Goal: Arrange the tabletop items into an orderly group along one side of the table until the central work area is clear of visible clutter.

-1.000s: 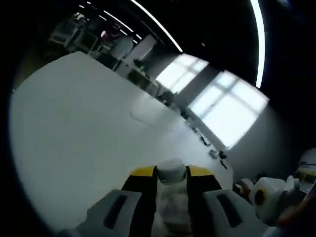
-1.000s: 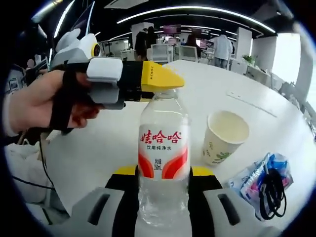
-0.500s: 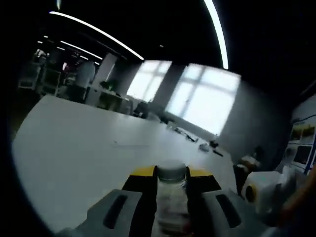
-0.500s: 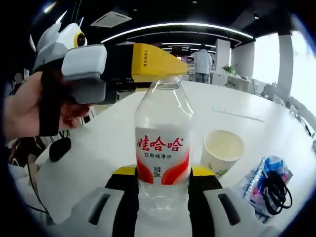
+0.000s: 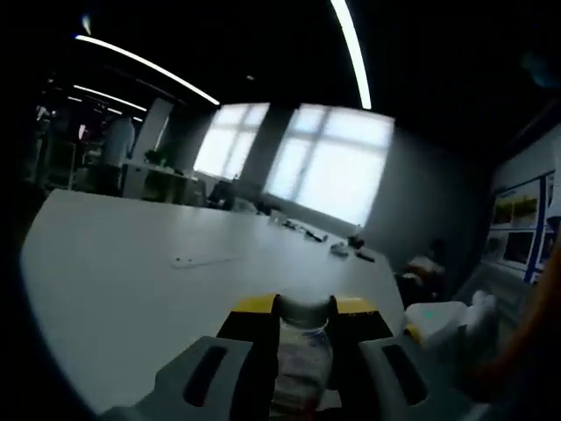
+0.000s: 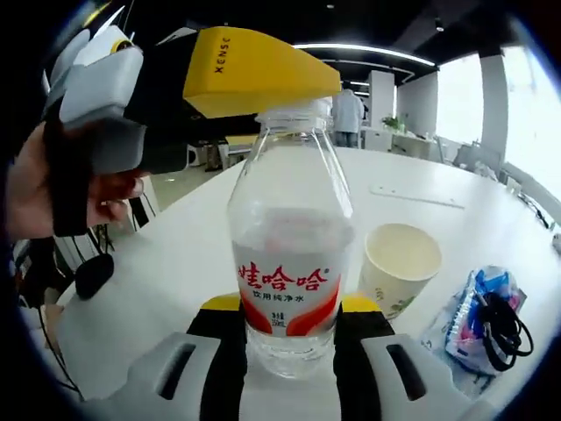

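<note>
A clear water bottle [image 6: 292, 228] with a red and white label stands upright between the two jaws of my right gripper [image 6: 292, 309], which is shut on its lower body. My left gripper [image 6: 302, 98], held by a hand, comes in from the upper left, and its yellow jaws close on the bottle's cap. In the left gripper view, the bottle's cap and neck [image 5: 303, 326] sit pinched between the jaws of the left gripper [image 5: 304, 307]. The white body of the right gripper [image 5: 443, 320] shows at the lower right.
A paper cup [image 6: 399, 263] stands open on the white table [image 6: 175, 263], right of the bottle. A blue packet [image 6: 473, 329] with a coiled black cable [image 6: 504, 324] on it lies further right. A thin flat strip [image 5: 202, 260] lies on the table beyond.
Both cameras have tilted and moved. The bottle looms closer in the right gripper view, and the left gripper sits higher over its cap. Both grips still hold.
</note>
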